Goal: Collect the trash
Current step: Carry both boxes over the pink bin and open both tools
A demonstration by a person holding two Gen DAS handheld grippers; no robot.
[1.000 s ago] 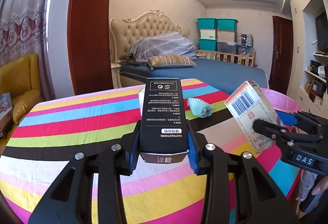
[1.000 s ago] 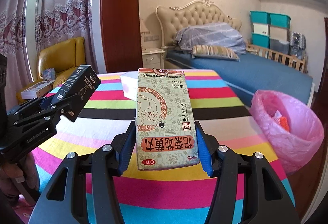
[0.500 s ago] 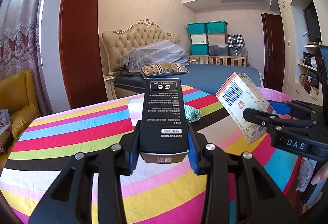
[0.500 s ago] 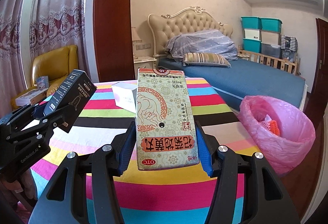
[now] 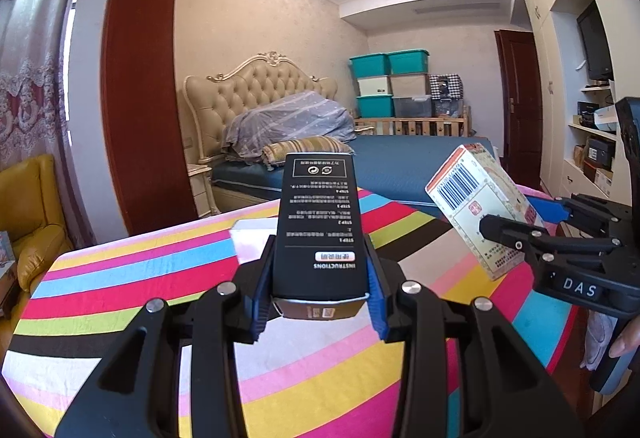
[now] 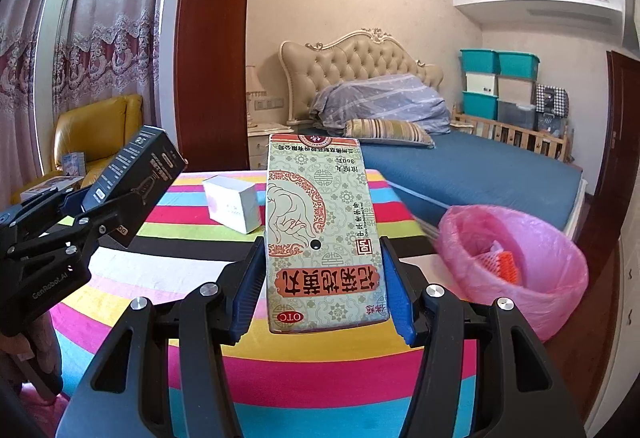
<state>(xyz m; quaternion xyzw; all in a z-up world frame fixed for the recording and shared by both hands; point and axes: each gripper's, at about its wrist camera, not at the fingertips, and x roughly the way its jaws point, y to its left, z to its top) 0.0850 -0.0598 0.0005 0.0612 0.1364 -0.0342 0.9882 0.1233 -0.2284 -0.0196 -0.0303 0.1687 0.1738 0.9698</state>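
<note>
In the left wrist view, the left gripper (image 5: 319,292) is clamping its blue pads on a tall black cardboard box (image 5: 319,234) with white print, holding it above the striped colourful tablecloth (image 5: 120,286). In the right wrist view, the right gripper (image 6: 322,292) is gripping a pale green patterned medicine box (image 6: 322,234) above the table, near a pink plastic trash bag (image 6: 552,294); a small white box (image 6: 234,203) is lying on the cloth.
</note>
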